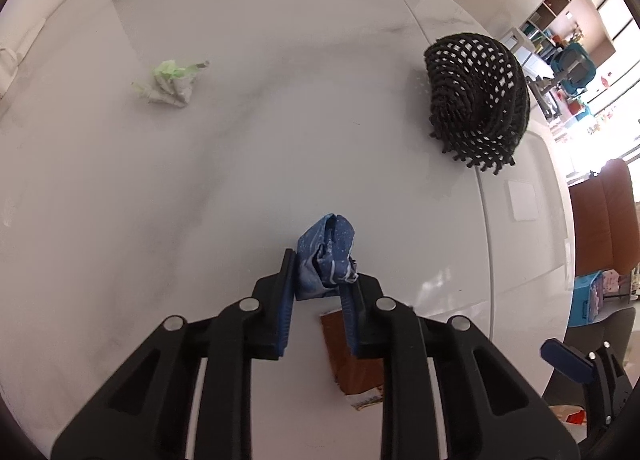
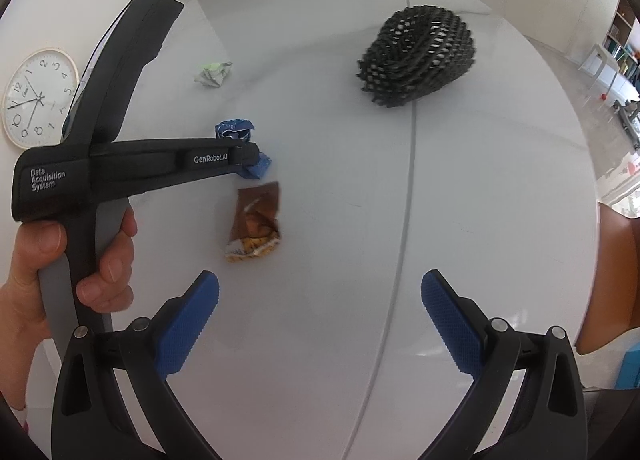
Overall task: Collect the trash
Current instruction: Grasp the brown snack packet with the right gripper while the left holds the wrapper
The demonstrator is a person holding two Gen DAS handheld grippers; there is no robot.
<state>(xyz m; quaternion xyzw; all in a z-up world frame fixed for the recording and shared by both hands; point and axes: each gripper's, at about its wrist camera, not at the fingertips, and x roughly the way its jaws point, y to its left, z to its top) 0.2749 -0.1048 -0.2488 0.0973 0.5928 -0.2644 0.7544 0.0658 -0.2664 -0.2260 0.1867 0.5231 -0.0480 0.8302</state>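
Note:
My left gripper [image 1: 320, 284] is shut on a crumpled blue wrapper [image 1: 328, 256], held just above the white table [image 1: 240, 160]. The right wrist view shows this wrapper [image 2: 236, 130] past the left gripper's tips [image 2: 250, 160]. A brown snack wrapper [image 2: 254, 220] lies flat on the table under the left gripper and also shows in the left wrist view [image 1: 344, 356]. A crumpled green-white paper [image 1: 170, 82] lies farther off and also shows in the right wrist view [image 2: 214, 73]. A black mesh basket [image 1: 476, 100] lies on its side and also shows in the right wrist view [image 2: 416, 60]. My right gripper [image 2: 320, 320] is open and empty.
The table has a seam [image 2: 408, 200] running across it. A wall clock [image 2: 38, 98] leans at the left. An orange-brown chair [image 1: 604, 220] and shelves [image 1: 560, 20] stand beyond the table edge.

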